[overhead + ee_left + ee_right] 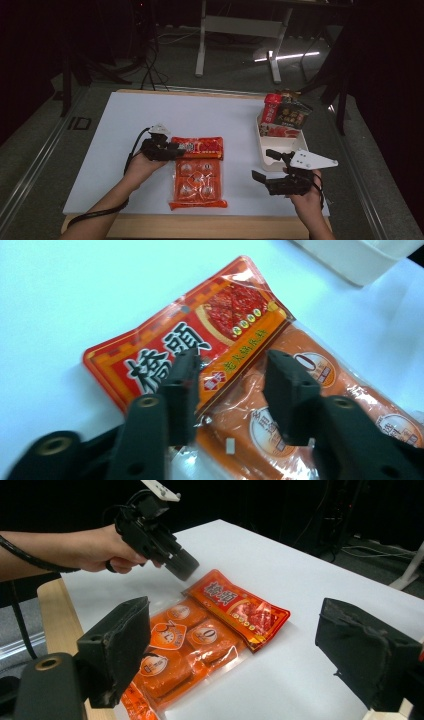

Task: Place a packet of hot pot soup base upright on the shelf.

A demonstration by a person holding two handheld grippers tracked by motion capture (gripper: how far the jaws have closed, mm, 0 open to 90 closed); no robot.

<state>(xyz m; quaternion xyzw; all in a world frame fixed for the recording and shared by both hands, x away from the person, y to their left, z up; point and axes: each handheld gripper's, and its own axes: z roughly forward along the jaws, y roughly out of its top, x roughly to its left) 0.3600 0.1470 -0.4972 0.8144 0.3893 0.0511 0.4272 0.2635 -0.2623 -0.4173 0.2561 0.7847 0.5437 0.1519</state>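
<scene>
Orange snack pack (198, 176) lies flat on the white table (125, 125), near the person's edge and about midway between the two hands, its red header card (199, 146) at the far end and the clear pouch of round wrapped pieces nearer the person. Lying flat and unfolded like this, it looks set down rather than carried. The left gripper (176, 150) hangs just above the header's left corner, its jaws parted with nothing pinched between them; in the left gripper view the header (200, 335) sits beyond and below the two black jaws, not touching either. That fits a release, judging by the gap. The right gripper (264, 164) waits well to the right, jaws spread wide and empty, beside the white bin (264, 150) that holds other packets (285, 116) upright.
</scene>
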